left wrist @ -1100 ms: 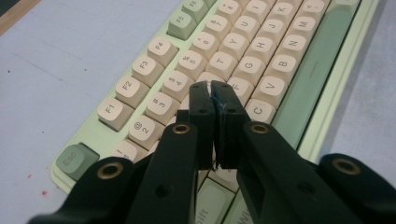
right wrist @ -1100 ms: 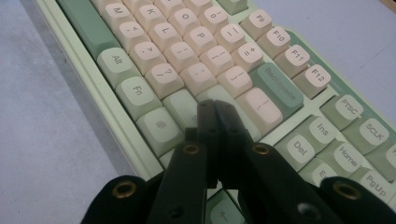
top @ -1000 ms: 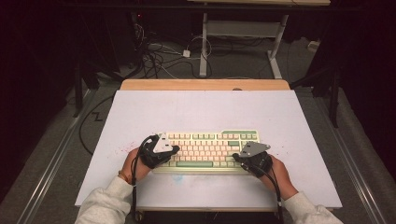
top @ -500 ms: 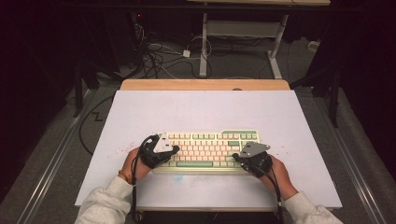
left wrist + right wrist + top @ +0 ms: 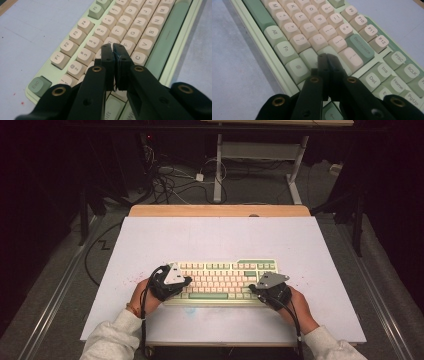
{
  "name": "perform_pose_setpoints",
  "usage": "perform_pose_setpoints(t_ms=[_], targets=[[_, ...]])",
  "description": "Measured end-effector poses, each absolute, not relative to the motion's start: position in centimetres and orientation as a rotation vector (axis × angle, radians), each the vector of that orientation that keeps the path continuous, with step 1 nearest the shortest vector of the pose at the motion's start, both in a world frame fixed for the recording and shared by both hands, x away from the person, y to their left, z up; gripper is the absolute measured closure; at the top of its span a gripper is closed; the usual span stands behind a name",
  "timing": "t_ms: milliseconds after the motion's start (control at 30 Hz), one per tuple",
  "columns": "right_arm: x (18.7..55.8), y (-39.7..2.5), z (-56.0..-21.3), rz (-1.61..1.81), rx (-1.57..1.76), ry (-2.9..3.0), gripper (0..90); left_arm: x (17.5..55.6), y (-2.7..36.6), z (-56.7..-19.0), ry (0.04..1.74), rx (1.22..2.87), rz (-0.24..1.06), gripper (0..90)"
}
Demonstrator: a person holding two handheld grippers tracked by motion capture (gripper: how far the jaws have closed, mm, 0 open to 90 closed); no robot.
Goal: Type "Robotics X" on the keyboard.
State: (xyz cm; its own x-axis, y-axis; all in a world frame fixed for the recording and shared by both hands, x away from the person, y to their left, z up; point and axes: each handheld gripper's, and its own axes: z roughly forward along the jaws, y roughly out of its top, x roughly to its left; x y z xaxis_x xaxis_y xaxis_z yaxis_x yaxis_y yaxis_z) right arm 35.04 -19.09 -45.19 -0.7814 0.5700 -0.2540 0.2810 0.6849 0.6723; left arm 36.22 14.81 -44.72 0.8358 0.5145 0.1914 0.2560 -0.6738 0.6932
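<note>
Where the high view looks down: keyboard, cream and green, on the near middle of the white table; left gripper over its left end, right gripper over its right end, each in one of the person's hands. Left gripper view: left gripper, jaws pressed together, holding nothing, tips above the letter keys. Right gripper view: right gripper, jaws closed, empty, tips over the keys beside Backspace.

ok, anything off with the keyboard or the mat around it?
Nothing damaged or missing on the keyboard; it sits square on the white mat. Only oddity: small red specks on the mat left of the keyboard, like stains. Left gripper and right gripper are shut over the keys.
</note>
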Motion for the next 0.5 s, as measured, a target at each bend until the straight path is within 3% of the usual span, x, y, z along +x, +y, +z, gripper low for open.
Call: perform_pose_setpoints(t_ms=[500], targets=[[35.02, -19.04, -45.21, 0.871, 0.656, 2.445, 90.0, 36.06, 14.85, -44.66, 0.554, 2.329, 0.493, 85.7]])
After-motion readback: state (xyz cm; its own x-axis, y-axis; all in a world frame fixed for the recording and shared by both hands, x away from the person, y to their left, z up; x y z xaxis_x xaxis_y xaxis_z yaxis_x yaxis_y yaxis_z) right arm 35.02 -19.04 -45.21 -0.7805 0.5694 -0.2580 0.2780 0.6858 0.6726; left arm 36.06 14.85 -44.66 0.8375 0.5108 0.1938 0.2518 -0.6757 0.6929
